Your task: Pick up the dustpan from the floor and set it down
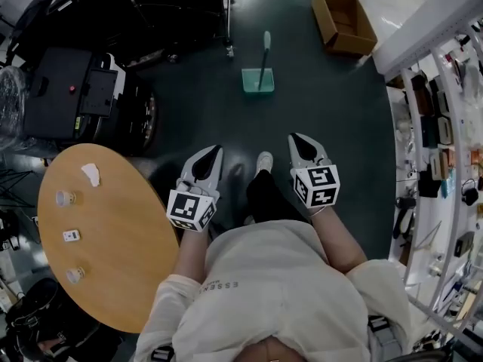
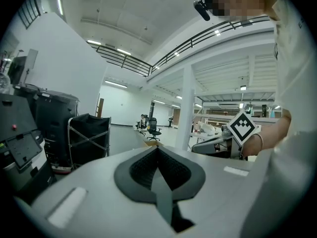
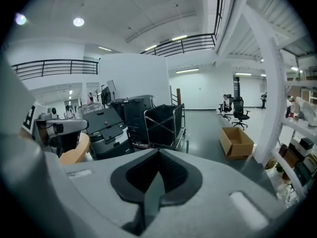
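Large open lab-workshop hall: mezzanine railing under a high lit ceiling, stocked shelves along one side, office chairs, black cart, cardboard box on dark floor.

One teal plastic dustpan with an upright handle stands on the dark floor, along with one open brown cardboard box. One round wooden worktop carries four things: two small pale cups, one small white block and one crumpled white scrap. There are two grey grippers: the left gripper and the right gripper.
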`<state>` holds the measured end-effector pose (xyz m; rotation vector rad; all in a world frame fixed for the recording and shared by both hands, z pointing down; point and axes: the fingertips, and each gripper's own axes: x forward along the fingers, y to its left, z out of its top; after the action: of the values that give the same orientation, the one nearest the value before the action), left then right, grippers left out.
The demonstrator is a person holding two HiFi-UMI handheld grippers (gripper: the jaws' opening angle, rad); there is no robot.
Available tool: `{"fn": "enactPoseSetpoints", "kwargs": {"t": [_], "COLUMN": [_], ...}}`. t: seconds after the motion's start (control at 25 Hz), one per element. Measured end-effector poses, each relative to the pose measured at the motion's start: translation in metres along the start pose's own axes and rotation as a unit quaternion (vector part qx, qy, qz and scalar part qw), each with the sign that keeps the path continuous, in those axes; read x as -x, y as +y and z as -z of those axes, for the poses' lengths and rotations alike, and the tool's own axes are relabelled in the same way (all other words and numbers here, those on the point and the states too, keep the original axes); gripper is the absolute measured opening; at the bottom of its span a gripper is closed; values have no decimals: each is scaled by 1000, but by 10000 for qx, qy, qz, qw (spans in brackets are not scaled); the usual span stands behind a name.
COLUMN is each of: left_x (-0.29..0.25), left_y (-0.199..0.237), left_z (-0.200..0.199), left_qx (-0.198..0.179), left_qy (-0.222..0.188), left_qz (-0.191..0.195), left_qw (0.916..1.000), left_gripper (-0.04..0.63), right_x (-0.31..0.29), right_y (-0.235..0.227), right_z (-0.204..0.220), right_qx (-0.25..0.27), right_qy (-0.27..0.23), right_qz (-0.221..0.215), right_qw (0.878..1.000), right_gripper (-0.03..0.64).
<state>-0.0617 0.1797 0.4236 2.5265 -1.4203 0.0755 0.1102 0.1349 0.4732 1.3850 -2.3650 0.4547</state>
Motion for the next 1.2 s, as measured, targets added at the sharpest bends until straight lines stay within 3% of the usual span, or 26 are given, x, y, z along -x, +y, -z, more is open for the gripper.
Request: {"fn": "enactPoseSetpoints", "kwargs": {"t": [0.36, 0.56, 0.76, 1.0, 1.2], "left_x": [-144, -199, -251, -335, -405], "left_y": [97, 148, 193, 250, 299], "left_z": [-49, -78, -86, -71, -68], "left_qx": [75, 52, 38, 226, 308], "left_qy": [3, -153, -261, 22, -4], "left_qz": [-335, -630, -704, -337, -7], "left_qw": [9994, 9979, 9972, 9992, 9995], "left_gripper": [8, 8, 8, 8, 8], "right_x": [-138, -201, -261, -345, -437], "right_y": [-91, -147, -177, -199, -213], "right_z": [-91, -135, -145, -140, -117], "right_qx": [-198, -26, -147, -498, -660], "right_qy": [-103, 49, 399, 729, 1225], "right_qz": [-358, -147, 72, 269, 450], "right_qw": [9991, 9999, 9991, 9957, 9893], "right_gripper": [-11, -11, -11, -11, 104]}}
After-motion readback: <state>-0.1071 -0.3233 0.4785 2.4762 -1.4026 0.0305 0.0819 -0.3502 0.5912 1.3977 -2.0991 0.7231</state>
